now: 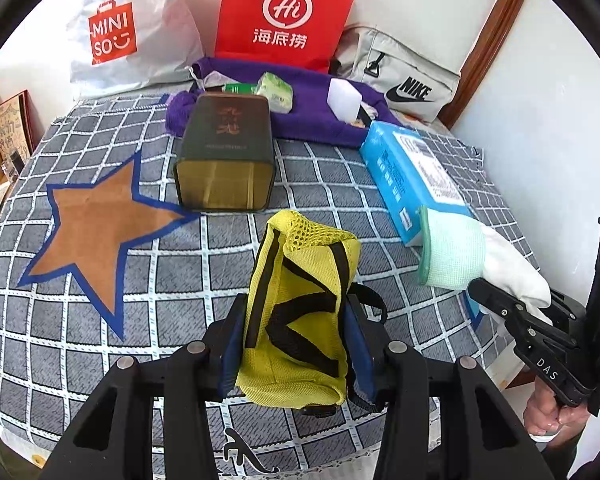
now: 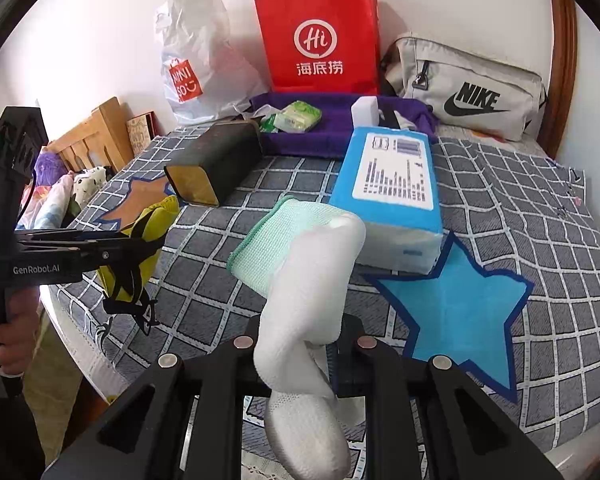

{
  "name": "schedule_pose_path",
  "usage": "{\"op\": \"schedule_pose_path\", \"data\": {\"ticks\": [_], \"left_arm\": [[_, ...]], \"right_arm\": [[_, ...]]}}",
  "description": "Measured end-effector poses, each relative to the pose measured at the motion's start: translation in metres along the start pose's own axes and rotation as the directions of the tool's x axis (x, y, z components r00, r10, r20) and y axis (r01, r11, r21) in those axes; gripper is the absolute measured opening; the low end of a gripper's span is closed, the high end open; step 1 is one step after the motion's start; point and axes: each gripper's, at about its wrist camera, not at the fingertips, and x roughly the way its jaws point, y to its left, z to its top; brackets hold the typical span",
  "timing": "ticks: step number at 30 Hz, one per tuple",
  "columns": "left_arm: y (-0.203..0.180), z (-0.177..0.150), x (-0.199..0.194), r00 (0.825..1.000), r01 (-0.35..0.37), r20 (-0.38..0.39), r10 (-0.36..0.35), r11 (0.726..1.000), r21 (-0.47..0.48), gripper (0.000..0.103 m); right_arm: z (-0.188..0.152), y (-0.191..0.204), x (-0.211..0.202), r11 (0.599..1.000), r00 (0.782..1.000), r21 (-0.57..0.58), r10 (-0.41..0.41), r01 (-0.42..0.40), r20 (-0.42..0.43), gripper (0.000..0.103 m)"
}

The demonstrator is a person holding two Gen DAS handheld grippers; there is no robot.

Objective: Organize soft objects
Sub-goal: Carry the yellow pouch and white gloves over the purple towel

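A yellow mesh pouch (image 1: 304, 280) with black straps is pinched between the blue pads of my left gripper (image 1: 296, 320), lifted above the checked bedcover. From the right wrist view the same pouch (image 2: 156, 216) hangs from the left gripper (image 2: 140, 248) at the left. My right gripper (image 2: 306, 336) is shut on a white sock (image 2: 312, 272) with a pale green cuff, whose toe droops below the fingers. In the left wrist view the sock (image 1: 456, 256) and the right gripper (image 1: 496, 300) are at the right edge.
An orange star patch (image 1: 96, 240) and a blue star patch (image 2: 460, 312) lie on the bedcover. A dark tin box (image 1: 228, 152), a blue tissue pack (image 1: 412, 176) and a purple towel (image 1: 312, 120) sit further back. A red paper bag (image 1: 284, 12) and a grey bag (image 1: 404, 80) line the wall.
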Motion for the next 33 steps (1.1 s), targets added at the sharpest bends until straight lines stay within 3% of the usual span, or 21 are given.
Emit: {"op": "schedule_pose_path", "data": {"ticks": [18,33], "left_arm": [[0.001,0.046,-0.024,0.997,-0.019,0.071,0.021,1.0,-0.021,0.044],[-0.003,0.1,-0.018,0.996,-0.011,0.093,0.013,1.0,-0.016,0.044]], "right_arm": [[0.041,-0.007,-0.022,1.0,0.997,-0.008,-0.003,0.004,0.072,0.018],[0.1,-0.028,-0.008,1.0,0.994,0.014,-0.029,0.028,0.102,0.018]]}}
